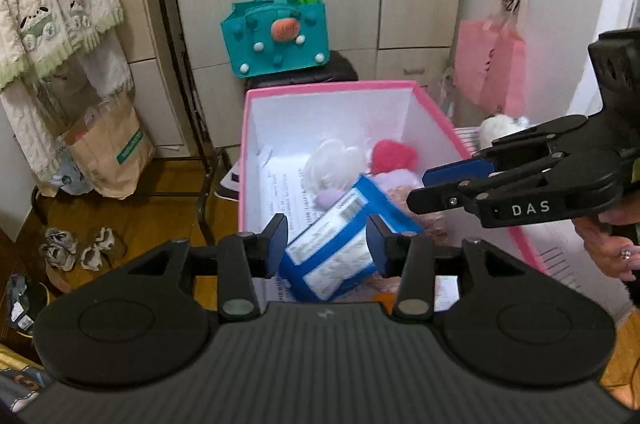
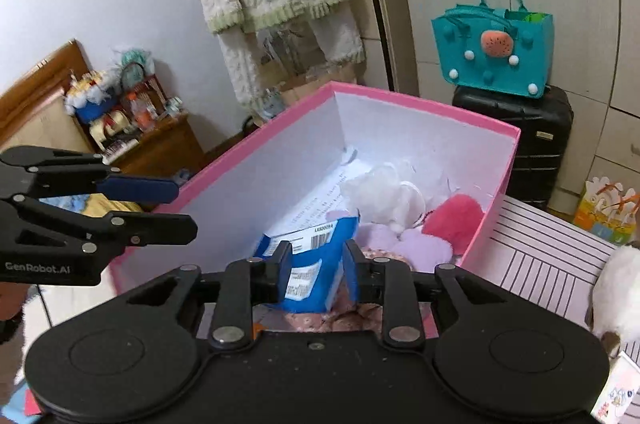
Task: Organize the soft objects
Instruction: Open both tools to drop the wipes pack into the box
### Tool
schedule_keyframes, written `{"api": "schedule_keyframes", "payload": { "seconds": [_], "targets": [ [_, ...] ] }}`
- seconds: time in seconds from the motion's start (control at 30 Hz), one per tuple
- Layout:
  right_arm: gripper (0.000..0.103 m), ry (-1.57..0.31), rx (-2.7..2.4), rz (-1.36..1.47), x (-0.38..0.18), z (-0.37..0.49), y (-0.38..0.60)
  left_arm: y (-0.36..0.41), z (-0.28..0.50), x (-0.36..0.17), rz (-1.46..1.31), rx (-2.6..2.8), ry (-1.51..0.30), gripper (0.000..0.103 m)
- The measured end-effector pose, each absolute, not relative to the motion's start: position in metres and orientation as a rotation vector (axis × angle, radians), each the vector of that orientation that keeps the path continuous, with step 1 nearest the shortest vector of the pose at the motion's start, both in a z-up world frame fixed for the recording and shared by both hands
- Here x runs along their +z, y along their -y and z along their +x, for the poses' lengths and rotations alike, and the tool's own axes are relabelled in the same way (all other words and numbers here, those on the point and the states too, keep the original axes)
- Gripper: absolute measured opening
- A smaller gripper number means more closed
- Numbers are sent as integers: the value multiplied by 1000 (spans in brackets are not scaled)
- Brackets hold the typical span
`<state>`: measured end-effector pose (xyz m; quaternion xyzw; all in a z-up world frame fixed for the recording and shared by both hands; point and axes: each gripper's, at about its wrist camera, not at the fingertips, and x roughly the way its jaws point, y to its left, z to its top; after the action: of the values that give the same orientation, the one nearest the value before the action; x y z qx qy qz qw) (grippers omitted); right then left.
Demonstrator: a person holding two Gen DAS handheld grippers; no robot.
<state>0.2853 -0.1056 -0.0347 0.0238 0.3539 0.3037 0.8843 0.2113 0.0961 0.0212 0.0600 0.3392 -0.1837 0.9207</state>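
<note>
A pink box [image 1: 328, 85] with white inner walls [image 2: 424, 103] holds a white plush [image 1: 332, 163], a pink fluffy toy [image 1: 392, 153], a lilac soft toy [image 2: 404, 244] and a blue-and-white soft pack [image 1: 336, 248]. The pack [image 2: 316, 260] lies tilted inside the box, blurred. My left gripper [image 1: 327, 240] hovers open above the box, its fingers on either side of the pack but apart from it. My right gripper [image 2: 316, 266] is open over the same pack. Each gripper shows in the other view: the right [image 1: 424, 189], the left [image 2: 184, 207].
A teal felt bag [image 1: 276, 35] sits on a black suitcase [image 2: 516, 131] behind the box. A pink paper bag [image 1: 492, 63] hangs at right. A white plush [image 2: 616, 300] lies on a striped lid [image 2: 552, 256]. Paper bag [image 1: 108, 151] and shoes [image 1: 76, 248] sit on the floor at left.
</note>
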Motion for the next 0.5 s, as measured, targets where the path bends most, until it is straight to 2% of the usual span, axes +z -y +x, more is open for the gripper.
{"api": "schedule_keyframes", "payload": {
  "seconds": [0.3,0.5],
  "targets": [
    [42,-727,653,49,17,214,153,-80,161,60,84,-564,-771,52],
    [45,-711,622,17,33,154,189,-58,118,72,115,-651,-732,55]
  ]
}}
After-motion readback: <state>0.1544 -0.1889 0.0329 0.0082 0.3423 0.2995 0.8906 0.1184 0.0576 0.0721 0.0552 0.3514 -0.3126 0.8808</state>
